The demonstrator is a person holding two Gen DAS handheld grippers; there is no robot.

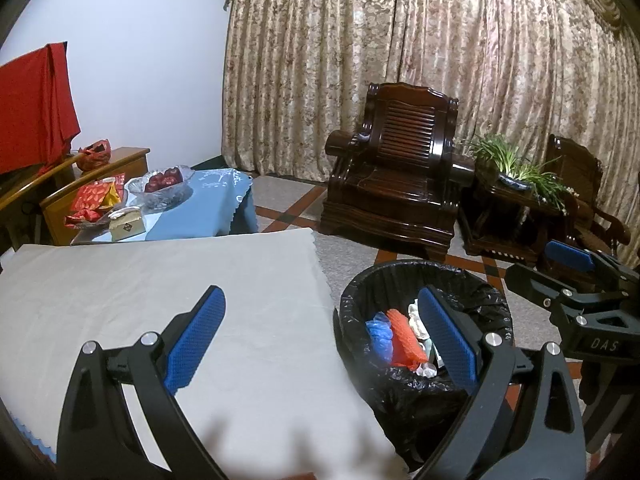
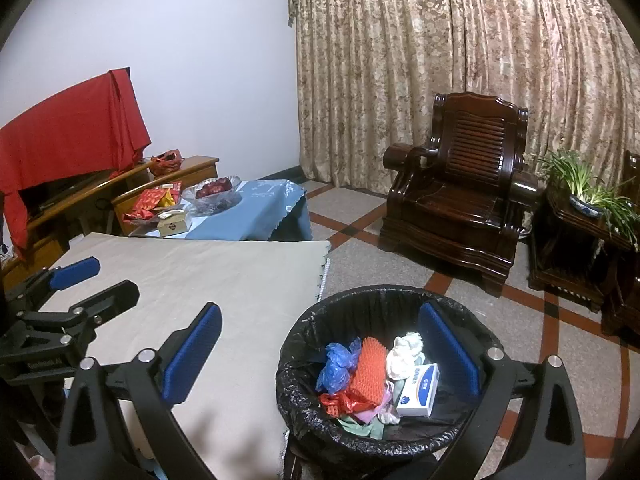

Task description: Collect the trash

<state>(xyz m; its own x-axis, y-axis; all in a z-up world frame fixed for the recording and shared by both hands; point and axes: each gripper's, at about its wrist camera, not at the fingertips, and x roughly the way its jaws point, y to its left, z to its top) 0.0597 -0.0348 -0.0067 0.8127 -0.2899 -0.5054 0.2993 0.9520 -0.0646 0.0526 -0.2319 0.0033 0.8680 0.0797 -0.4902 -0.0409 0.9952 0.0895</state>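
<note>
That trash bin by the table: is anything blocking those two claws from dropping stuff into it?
Nothing visible does. The bin stands open, no lid, and both the right gripper and left gripper are open and hold nothing.

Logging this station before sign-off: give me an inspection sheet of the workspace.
Surface: table under a beige cloth; no loose items seen on it.
Job's things: black-lined trash bin on the floor beside the table, holding a blue bag, orange mesh, white wad and white box.
Clutter: glass fruit bowl, red packets and small box on the blue-clothed table behind.
Grippers: left claw open, nothing held; right claw open, nothing held, over the bin.
Cables: nothing seen.
Surroundings: dark wooden armchair, potted plant, patterned curtain, red cloth.
</note>
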